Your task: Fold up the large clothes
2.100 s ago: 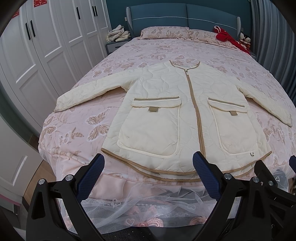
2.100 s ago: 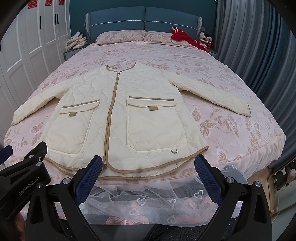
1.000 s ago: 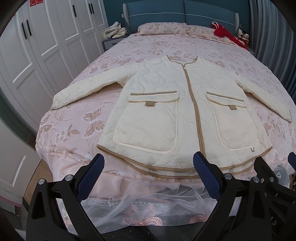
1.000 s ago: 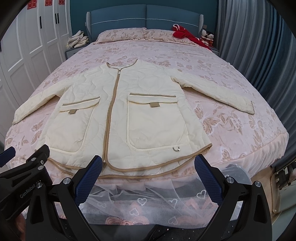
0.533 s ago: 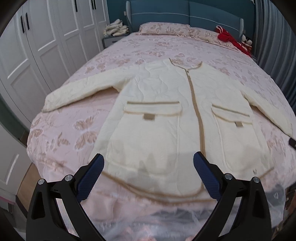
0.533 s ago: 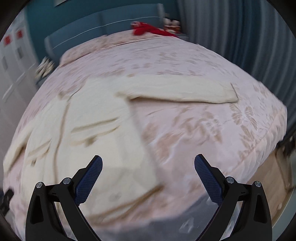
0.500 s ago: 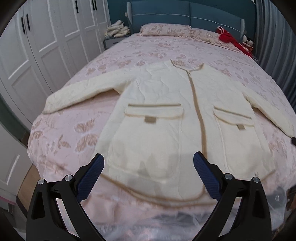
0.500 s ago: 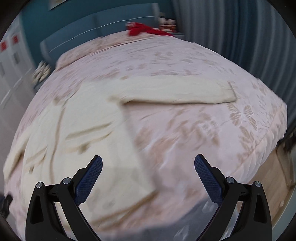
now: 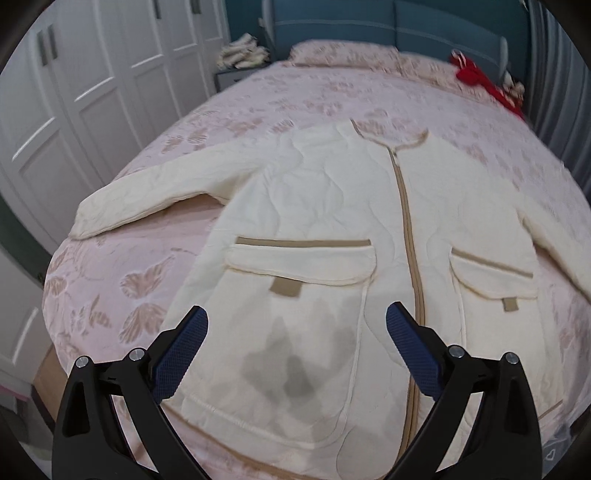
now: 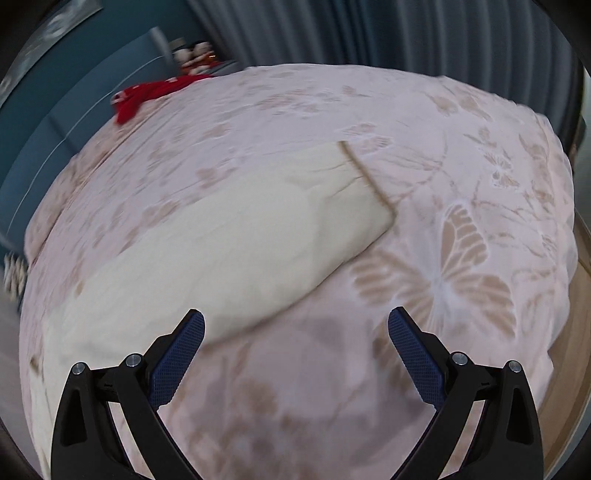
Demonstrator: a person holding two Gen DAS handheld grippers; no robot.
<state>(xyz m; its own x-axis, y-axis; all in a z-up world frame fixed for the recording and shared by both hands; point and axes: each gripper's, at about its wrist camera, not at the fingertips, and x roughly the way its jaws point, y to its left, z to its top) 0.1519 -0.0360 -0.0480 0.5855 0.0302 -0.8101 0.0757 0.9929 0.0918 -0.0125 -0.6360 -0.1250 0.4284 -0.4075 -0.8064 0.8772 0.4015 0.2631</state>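
A cream quilted jacket (image 9: 332, 206) with tan trim lies flat and zipped on the pink bed, sleeves spread. In the left wrist view my left gripper (image 9: 293, 332) hovers open over the jacket's left patch pocket (image 9: 295, 321), casting a shadow on it. The right wrist view is blurred: the jacket's right sleeve (image 10: 236, 240) runs diagonally, its tan-edged cuff (image 10: 365, 177) pointing up right. My right gripper (image 10: 295, 336) is open above the bedspread just beside the sleeve's lower edge. Neither gripper holds anything.
The pink butterfly bedspread (image 9: 122, 280) covers the whole bed. White wardrobe doors (image 9: 74, 92) stand at the left, a blue headboard (image 9: 388, 33) at the back. A red item (image 9: 476, 77) lies near the pillows. Grey curtains (image 10: 406, 33) hang to the right.
Both grippers moved forward over the bed. The left one now hangs low over the left pocket. The right one swung right to the right sleeve, so the jacket body left its view.
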